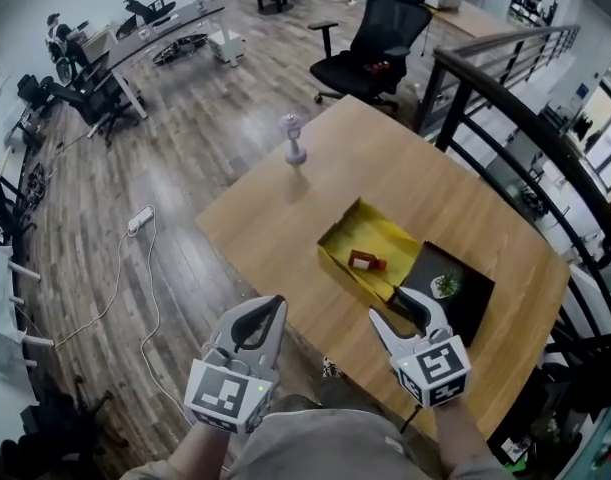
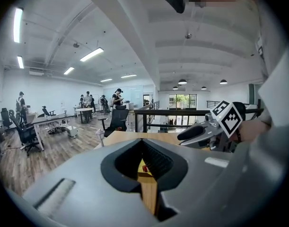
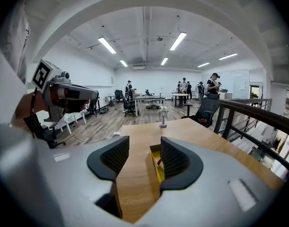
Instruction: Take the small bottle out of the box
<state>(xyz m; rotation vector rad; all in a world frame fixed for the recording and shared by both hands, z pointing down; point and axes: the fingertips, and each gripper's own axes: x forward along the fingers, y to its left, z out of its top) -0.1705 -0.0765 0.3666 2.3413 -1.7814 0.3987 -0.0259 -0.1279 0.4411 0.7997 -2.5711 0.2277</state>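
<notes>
An open yellow box (image 1: 385, 236) lies on the wooden table (image 1: 285, 228) with a small red bottle (image 1: 366, 261) lying inside it. The box's black lid (image 1: 463, 303) rests against its right side. My right gripper (image 1: 400, 306) hovers over the table's near edge just in front of the box, open and empty. In the right gripper view the box (image 3: 156, 169) shows between the jaws of the right gripper (image 3: 145, 156), ahead of them. My left gripper (image 1: 268, 306) hangs off the table's near-left edge, shut on nothing. Through the hollow of the left gripper (image 2: 142, 142) a red and yellow bit shows.
A small pale lamp-shaped ornament (image 1: 294, 140) stands at the table's far corner. A black office chair (image 1: 375, 38) sits beyond it. A dark railing (image 1: 525, 118) runs along the right. A power strip and cable (image 1: 140, 220) lie on the wood floor at left.
</notes>
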